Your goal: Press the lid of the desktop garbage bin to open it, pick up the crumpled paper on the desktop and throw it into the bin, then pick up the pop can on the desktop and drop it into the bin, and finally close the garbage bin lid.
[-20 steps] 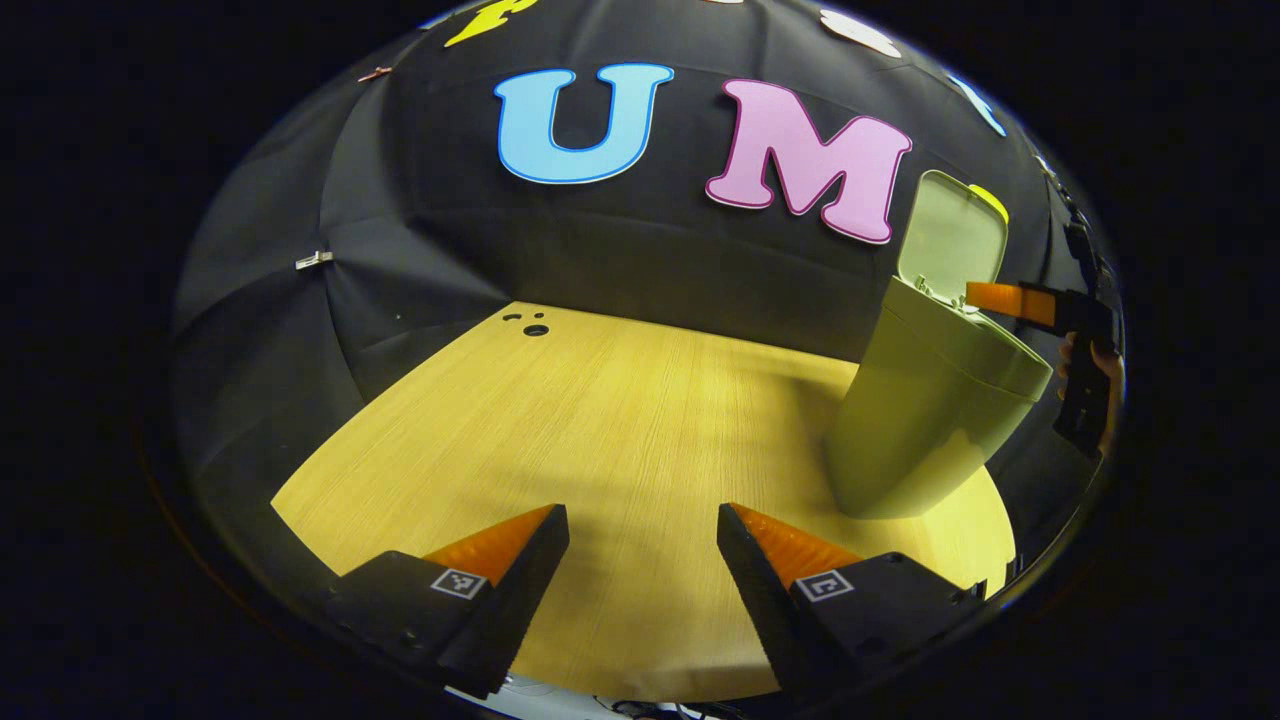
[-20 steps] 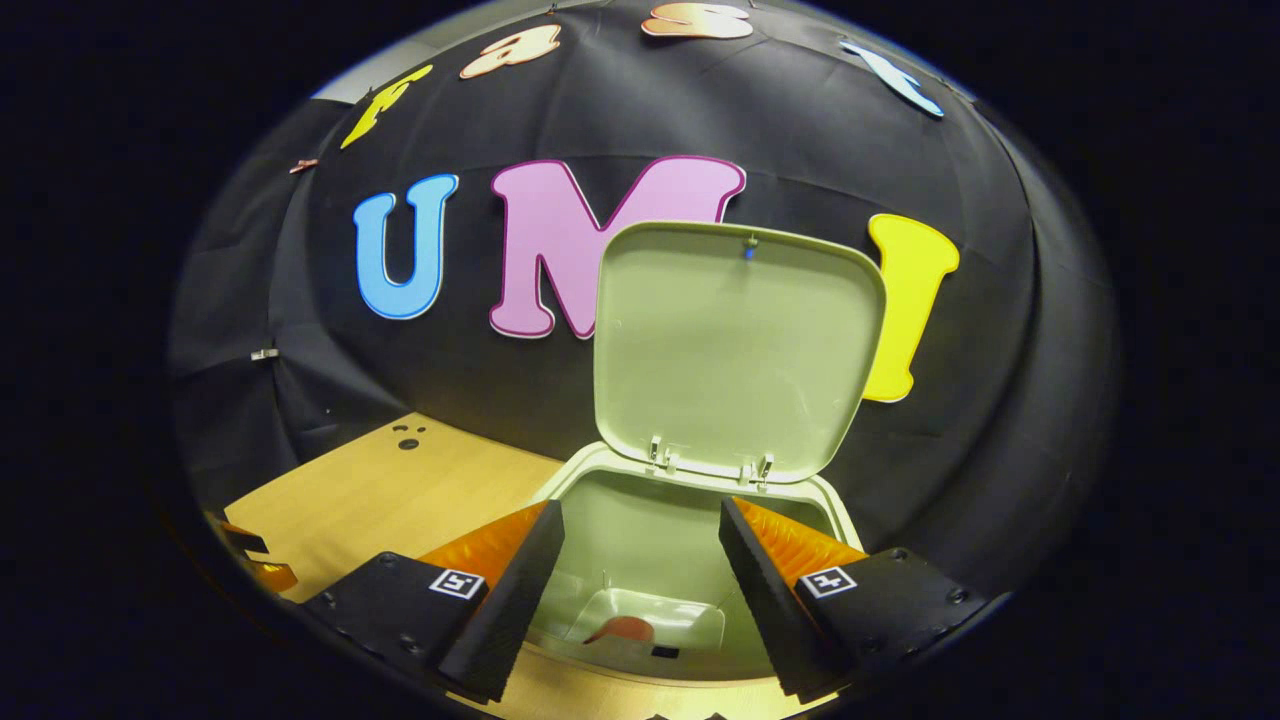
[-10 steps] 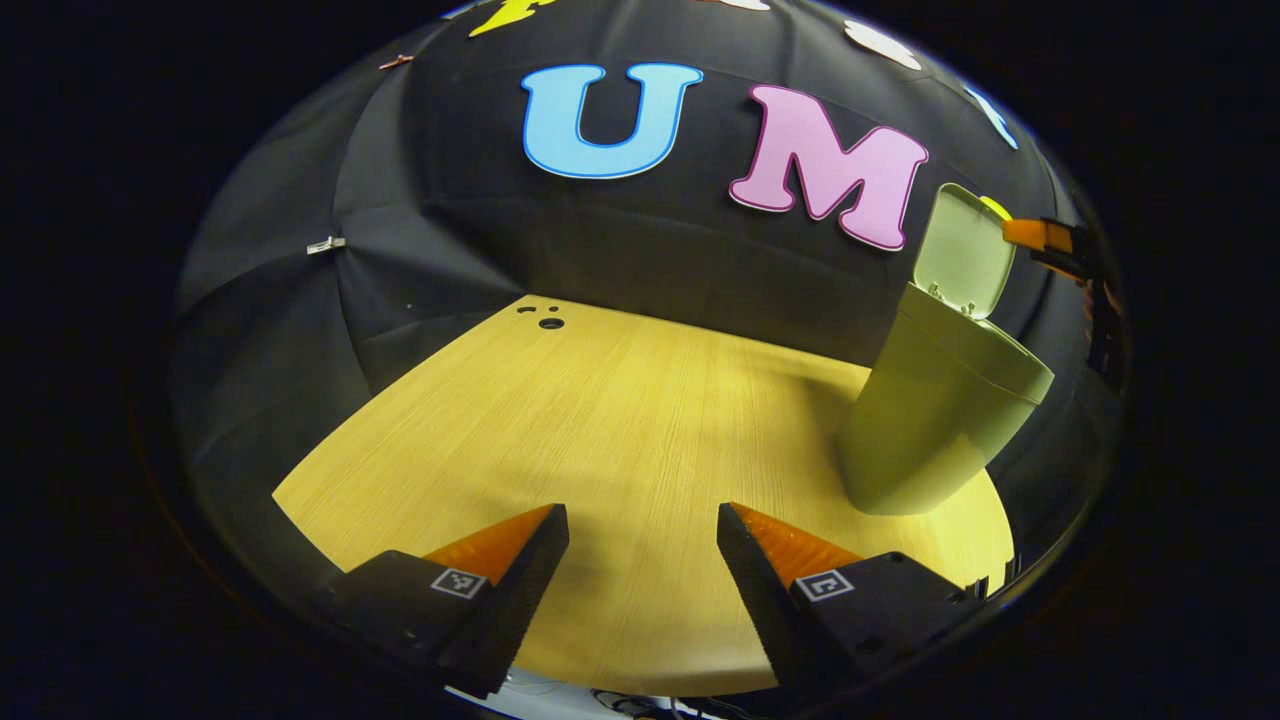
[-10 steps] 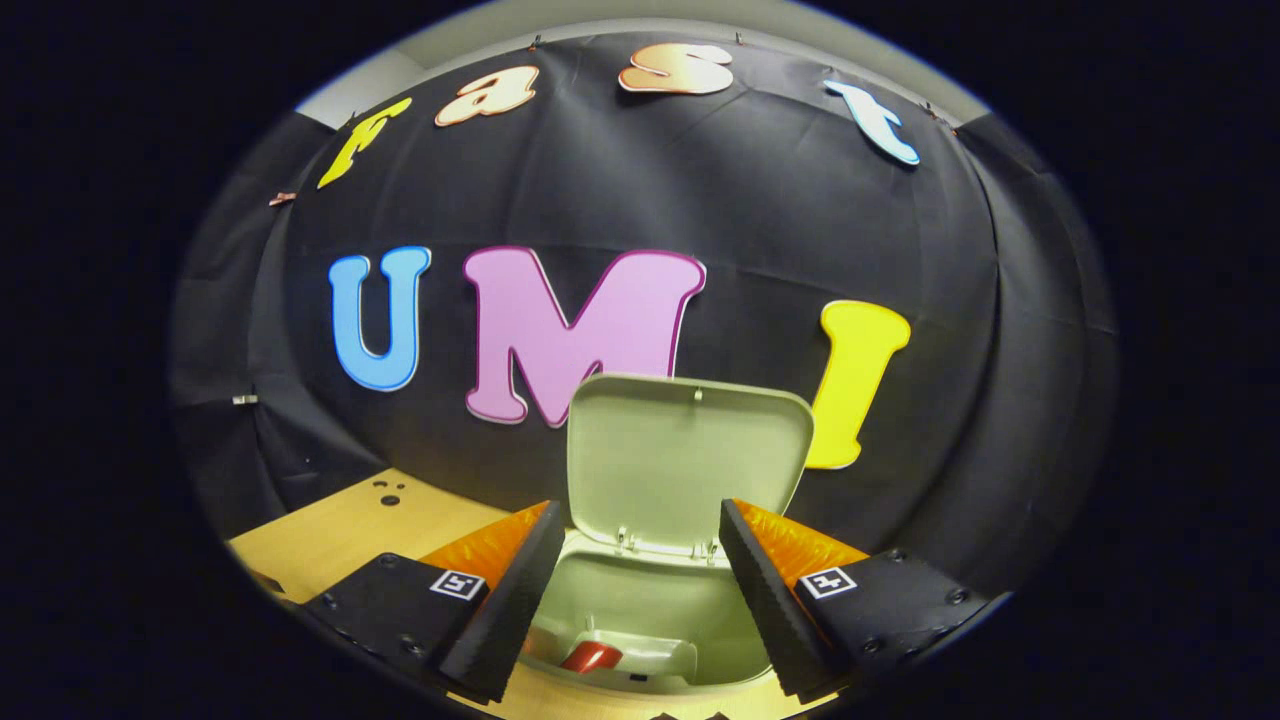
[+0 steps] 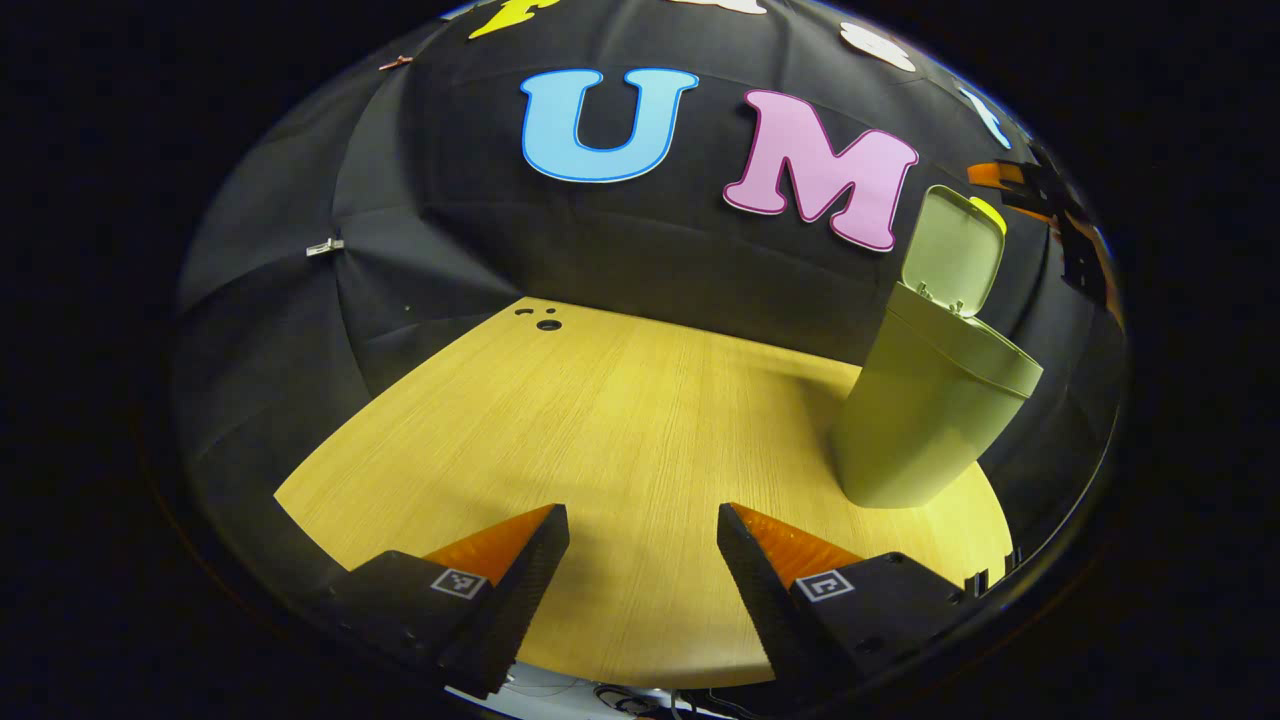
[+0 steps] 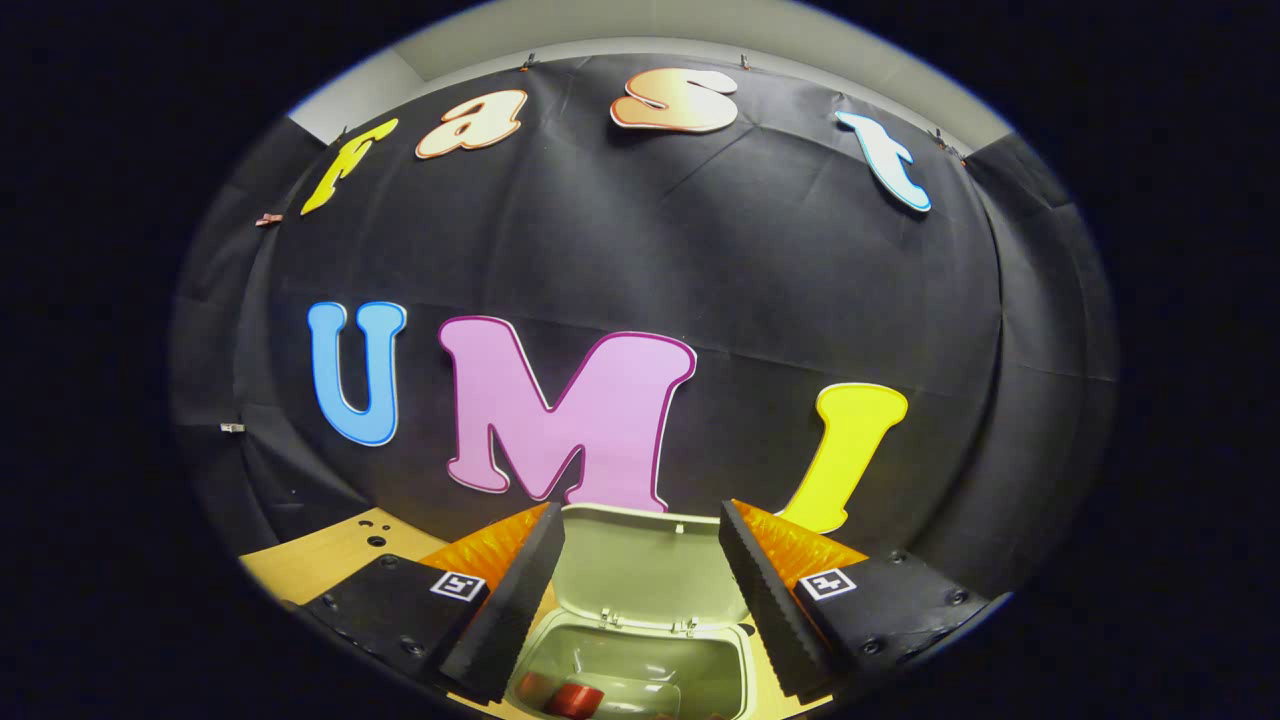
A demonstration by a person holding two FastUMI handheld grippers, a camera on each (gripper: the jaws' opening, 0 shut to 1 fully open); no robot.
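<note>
A pale green garbage bin (image 5: 925, 410) stands at the right of the wooden table (image 5: 600, 420), its lid (image 5: 952, 252) raised upright. In the right gripper view the lid (image 6: 640, 570) stands open between my fingers, and the red pop can (image 6: 572, 698) lies at the bottom of the bin (image 6: 640, 670). My right gripper (image 6: 640, 585) is open and empty, high above the bin; it also shows in the left gripper view (image 5: 1040, 195) above the lid. My left gripper (image 5: 642, 570) is open and empty, low over the table's near edge, left of the bin.
Small holes (image 5: 540, 320) mark the table's far left corner. The black cloth wall (image 5: 640, 240) rises right behind the table and the bin. A clip (image 5: 320, 246) hangs on the cloth at the left.
My right gripper has risen from just over the bin's mouth to well above it, still open. The left gripper has barely shifted.
</note>
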